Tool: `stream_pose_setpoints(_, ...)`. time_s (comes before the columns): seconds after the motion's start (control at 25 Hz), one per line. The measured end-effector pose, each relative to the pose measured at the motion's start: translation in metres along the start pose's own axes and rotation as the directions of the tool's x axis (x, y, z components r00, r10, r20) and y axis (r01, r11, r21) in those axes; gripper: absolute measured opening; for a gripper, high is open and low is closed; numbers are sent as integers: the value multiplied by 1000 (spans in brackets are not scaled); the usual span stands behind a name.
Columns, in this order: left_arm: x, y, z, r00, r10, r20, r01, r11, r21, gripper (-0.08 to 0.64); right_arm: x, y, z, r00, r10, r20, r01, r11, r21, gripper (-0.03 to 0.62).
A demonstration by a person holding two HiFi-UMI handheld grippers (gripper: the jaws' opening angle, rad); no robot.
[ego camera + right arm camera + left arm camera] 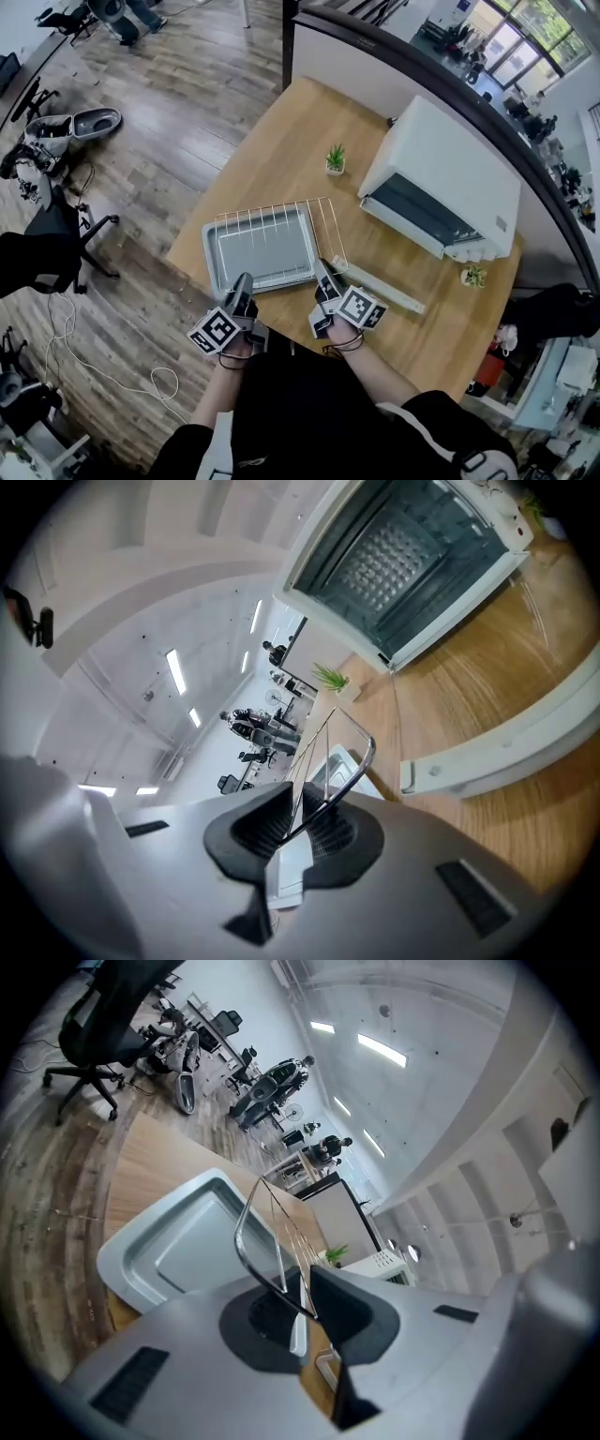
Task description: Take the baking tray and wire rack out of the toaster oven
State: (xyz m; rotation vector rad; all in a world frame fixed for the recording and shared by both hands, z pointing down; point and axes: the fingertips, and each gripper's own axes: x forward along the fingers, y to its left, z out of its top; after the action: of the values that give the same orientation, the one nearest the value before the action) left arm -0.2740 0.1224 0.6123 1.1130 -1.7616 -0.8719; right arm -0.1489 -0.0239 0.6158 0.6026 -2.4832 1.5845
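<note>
The grey baking tray (262,248) lies on the wooden table (281,141) in front of the white toaster oven (441,187). The wire rack (330,225) rests on the tray and juts out past its right side. My left gripper (244,286) is shut on the rack's near left edge, and the wire (253,1241) runs between its jaws above the tray (178,1241). My right gripper (323,272) is shut on the rack's near right corner (354,759), with the tray's rim (337,766) just beneath. The oven's cavity (412,564) stands open and empty.
The oven's lowered door (380,286) lies flat to the right of the tray, close to my right gripper. A small potted plant (335,159) stands behind the tray, another (473,276) by the oven's right end. An office chair (56,234) stands on the floor at left.
</note>
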Motion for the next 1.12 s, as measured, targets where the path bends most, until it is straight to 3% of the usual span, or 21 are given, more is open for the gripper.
stream_pose_setpoints(0.44,-26,36,9,996,79,31,-79,997,-5,35,22,6,-39,993,-13,-120,8,999,-43,53)
stream_pose_setpoints(0.72,-26,51,7,988,151,-46,-150,988,24,58,27,1,-51,983,-61,-174,52,997,-54,66)
stream_pose_setpoints(0.92,-24,65,-1,964,211,-163,-213,977,7,73,28,-5,-63,952,-124,-280,105,991,-81,104)
stream_pose_setpoints(1.12,-24,66,0,951,236,-197,-237,971,22,91,28,-7,-67,936,-132,-328,117,991,-63,106)
